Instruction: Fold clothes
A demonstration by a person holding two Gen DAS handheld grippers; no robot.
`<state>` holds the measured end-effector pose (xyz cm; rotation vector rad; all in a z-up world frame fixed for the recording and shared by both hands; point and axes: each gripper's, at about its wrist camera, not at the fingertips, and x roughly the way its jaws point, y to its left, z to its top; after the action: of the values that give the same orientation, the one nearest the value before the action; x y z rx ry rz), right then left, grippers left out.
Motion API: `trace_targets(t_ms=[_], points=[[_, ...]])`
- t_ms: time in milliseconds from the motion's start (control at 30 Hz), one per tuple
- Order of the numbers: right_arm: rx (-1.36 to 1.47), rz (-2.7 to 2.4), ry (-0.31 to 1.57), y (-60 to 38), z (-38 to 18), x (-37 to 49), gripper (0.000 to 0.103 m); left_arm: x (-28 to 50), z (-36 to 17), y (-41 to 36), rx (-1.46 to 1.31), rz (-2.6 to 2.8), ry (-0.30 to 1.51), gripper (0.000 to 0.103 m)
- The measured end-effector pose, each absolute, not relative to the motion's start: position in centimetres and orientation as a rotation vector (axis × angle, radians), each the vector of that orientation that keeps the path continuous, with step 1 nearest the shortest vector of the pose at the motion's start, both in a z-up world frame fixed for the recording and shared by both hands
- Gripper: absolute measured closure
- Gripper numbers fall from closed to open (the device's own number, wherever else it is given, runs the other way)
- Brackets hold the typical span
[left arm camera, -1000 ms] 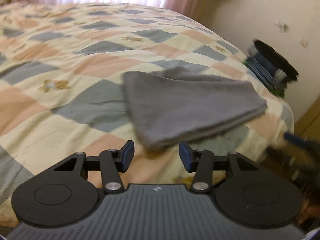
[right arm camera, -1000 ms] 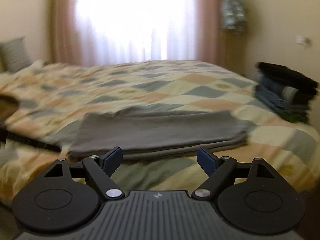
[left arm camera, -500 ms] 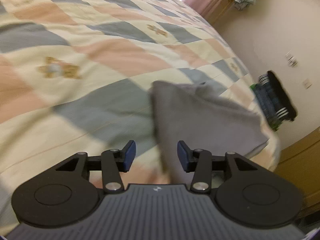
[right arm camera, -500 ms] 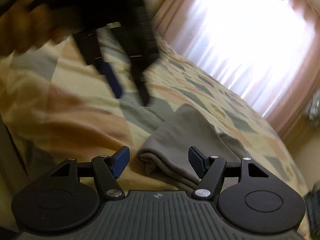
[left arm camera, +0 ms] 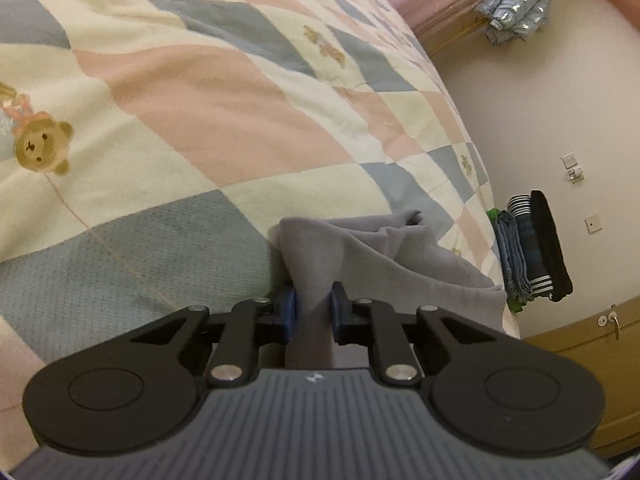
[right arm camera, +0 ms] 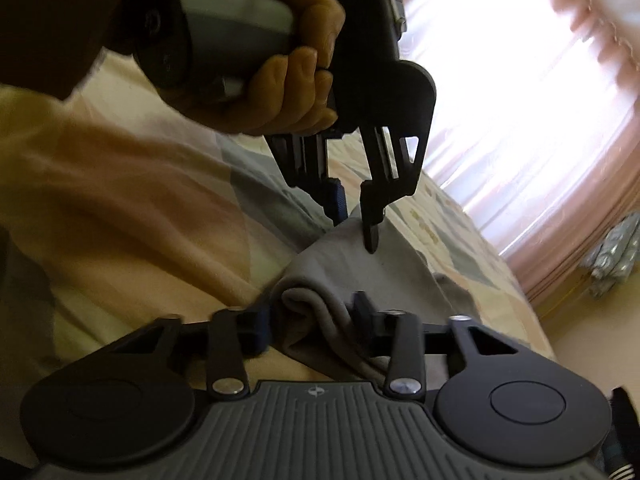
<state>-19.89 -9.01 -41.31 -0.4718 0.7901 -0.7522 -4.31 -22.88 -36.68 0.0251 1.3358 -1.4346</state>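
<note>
A folded grey garment lies on the patchwork bedspread near the bed's edge. My left gripper is shut on the grey garment's left end, with cloth bunched between the blue pads. In the right wrist view the left gripper comes down from above onto the far corner of that end. My right gripper is shut on the near corner of the garment, where the folded layers roll between its fingers.
A stack of folded clothes sits at the far right edge of the bed, by the wall. A wooden cabinet stands beside the bed. Curtains and a bright window lie beyond the bed.
Both grippers have moved from the front of the bed to the garment's left end and closed on it. One second ago both were open and clear of the cloth.
</note>
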Motion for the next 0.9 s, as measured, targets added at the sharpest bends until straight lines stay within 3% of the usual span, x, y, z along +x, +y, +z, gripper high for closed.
trace_targets(t_ms=[133, 233, 333, 400, 533, 700, 733, 767, 833, 900], points=[[-0.308, -0.732, 0.716, -10.6, -39.2, -21.6, 0.089, -4.4, -34.0, -22.3, -0.043, -1.447, 1.299, 0.086], [0.11, -0.691, 0.553, -14.9, -35.3, -25.6, 0.09, -5.4, -30.4, -21.4, -0.121, -1.512, 1.203, 0.085], [0.53, -0.682, 0.33, -20.7, -32.4, -32.0, 0.091, -7.4, -27.1, -21.1, -0.14, -1.586, 1.095, 0.07], [0.745, -0.695, 0.176, -24.3, -31.7, -37.2, 0.091, -9.7, -26.1, -21.7, -0.096, -1.639, 1.062, 0.07], [0.92, -0.815, -0.04, -28.5, -31.4, -47.0, 0.09, -14.6, -27.8, -24.1, -0.007, -1.718, 1.118, 0.07], [1.1, -0.981, -0.118, -32.4, -35.5, -55.9, 0.09, -20.3, -32.4, -26.8, 0.129, -1.717, 1.248, 0.071], [1.172, -0.979, -0.113, -33.0, -36.9, -56.9, 0.089, -21.1, -33.3, -27.1, 0.149, -1.714, 1.274, 0.071], [1.244, -0.956, -0.126, -33.4, -38.3, -57.8, 0.078, -21.6, -33.8, -27.2, 0.162, -1.71, 1.285, 0.071], [1.329, -0.921, -0.172, -33.7, -39.8, -58.7, 0.074, -22.3, -34.6, -27.2, 0.184, -1.701, 1.297, 0.071], [1.339, -0.891, -0.223, -33.8, -40.1, -59.1, 0.061, -22.5, -35.0, -27.3, 0.196, -1.69, 1.3, 0.071]])
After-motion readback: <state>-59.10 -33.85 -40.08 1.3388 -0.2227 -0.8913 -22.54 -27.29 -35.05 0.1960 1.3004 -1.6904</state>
